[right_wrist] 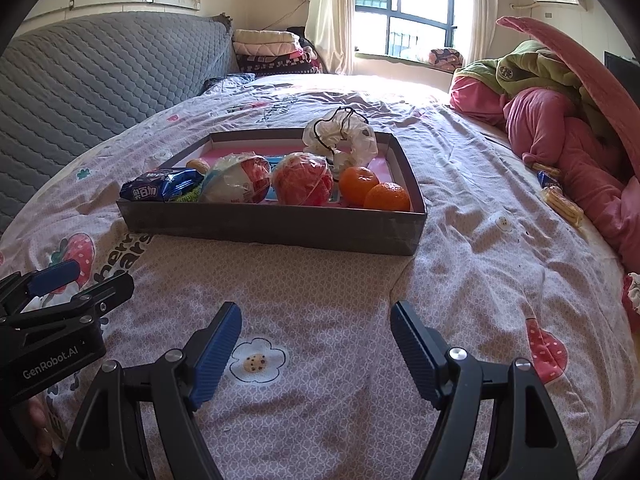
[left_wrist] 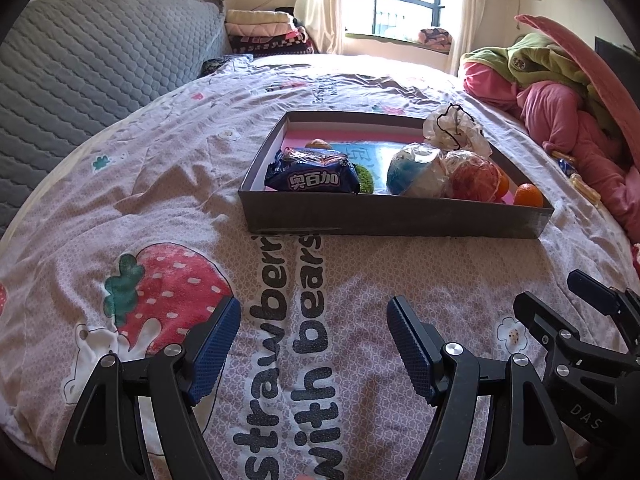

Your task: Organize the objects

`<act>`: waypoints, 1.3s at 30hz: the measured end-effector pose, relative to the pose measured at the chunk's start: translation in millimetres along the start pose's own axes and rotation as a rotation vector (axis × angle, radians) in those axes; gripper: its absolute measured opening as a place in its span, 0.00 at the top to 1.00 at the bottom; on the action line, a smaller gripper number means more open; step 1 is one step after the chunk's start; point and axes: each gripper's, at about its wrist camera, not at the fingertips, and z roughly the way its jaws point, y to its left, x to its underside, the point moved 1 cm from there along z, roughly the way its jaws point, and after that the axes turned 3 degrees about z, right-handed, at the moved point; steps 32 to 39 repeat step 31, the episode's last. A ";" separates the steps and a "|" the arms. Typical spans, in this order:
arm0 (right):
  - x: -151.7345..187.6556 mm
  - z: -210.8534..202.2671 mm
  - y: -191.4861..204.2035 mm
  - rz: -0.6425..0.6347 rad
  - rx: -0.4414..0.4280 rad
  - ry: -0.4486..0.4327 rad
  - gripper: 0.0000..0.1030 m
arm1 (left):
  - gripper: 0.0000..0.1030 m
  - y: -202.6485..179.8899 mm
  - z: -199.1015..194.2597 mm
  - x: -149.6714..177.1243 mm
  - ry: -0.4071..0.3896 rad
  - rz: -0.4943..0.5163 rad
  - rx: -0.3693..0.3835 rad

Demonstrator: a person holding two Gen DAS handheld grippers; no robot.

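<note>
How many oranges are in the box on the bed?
2. One orange and a second orange lie touching in the box's near right corner. More could be hidden behind the bagged items.

**Readable print on the bed, a snack and the grippers**

The bedspread (left_wrist: 168, 184) carries large dark letters reading "strawberr…" and "with bears", running lengthwise toward the box; the first word's end is hidden by the box. The blue snack packet (left_wrist: 312, 176) shows white Chinese characters, "奥百加". The right gripper (left_wrist: 576, 320) body is marked "DAS". The left gripper (right_wrist: 60, 292) body bears "GenRobot.AI" in white.
</note>
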 end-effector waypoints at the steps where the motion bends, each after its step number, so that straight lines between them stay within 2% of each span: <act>1: 0.4 0.4 0.5 -0.002 0.000 0.002 0.26 | 0.26 -0.1 0.2 0.1 0.000 0.000 -0.001; 14: 1.8 1.3 1.7 0.000 -0.005 0.007 0.26 | 0.26 0.9 4.2 1.6 0.012 0.000 -0.019; 39: 1.7 2.8 0.7 0.005 -0.013 0.002 0.26 | 0.26 -3.4 3.8 3.9 0.011 0.014 0.003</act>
